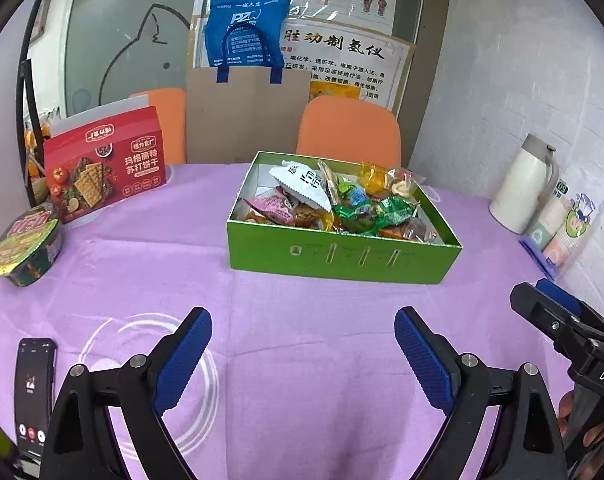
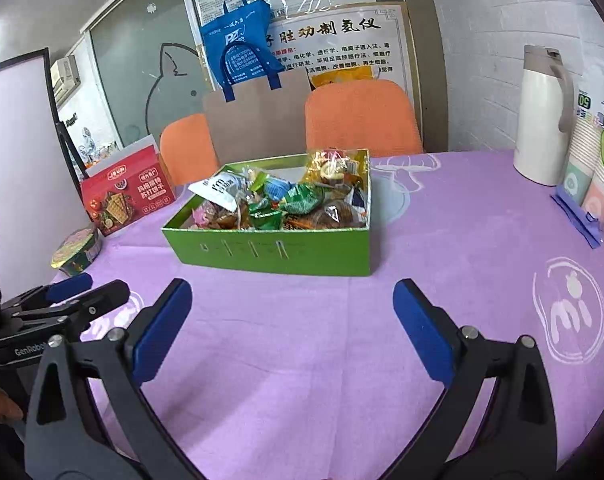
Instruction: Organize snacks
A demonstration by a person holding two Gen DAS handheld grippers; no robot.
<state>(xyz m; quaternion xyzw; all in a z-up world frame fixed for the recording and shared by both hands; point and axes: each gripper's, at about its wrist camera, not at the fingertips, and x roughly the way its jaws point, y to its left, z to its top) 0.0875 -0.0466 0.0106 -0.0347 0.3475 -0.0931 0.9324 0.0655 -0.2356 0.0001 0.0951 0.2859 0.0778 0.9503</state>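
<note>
— Two grippers are held over the near edge of the table (image 1: 302,340); how are they set?
— The left gripper (image 1: 303,354) and right gripper (image 2: 292,320) are spread apart, nothing gripped.
— And the snacks (image 1: 334,204)?
— They are piled in the green box (image 1: 342,258) mid-table, toward the far edge.

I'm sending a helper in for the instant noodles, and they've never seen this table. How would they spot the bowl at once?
Start at the green box of mixed snacks in the middle of the purple tablecloth. Look toward the left edge, past the upright red cracker box. The noodle bowl sits in front of it: the only round, foil-lidded container.
</note>
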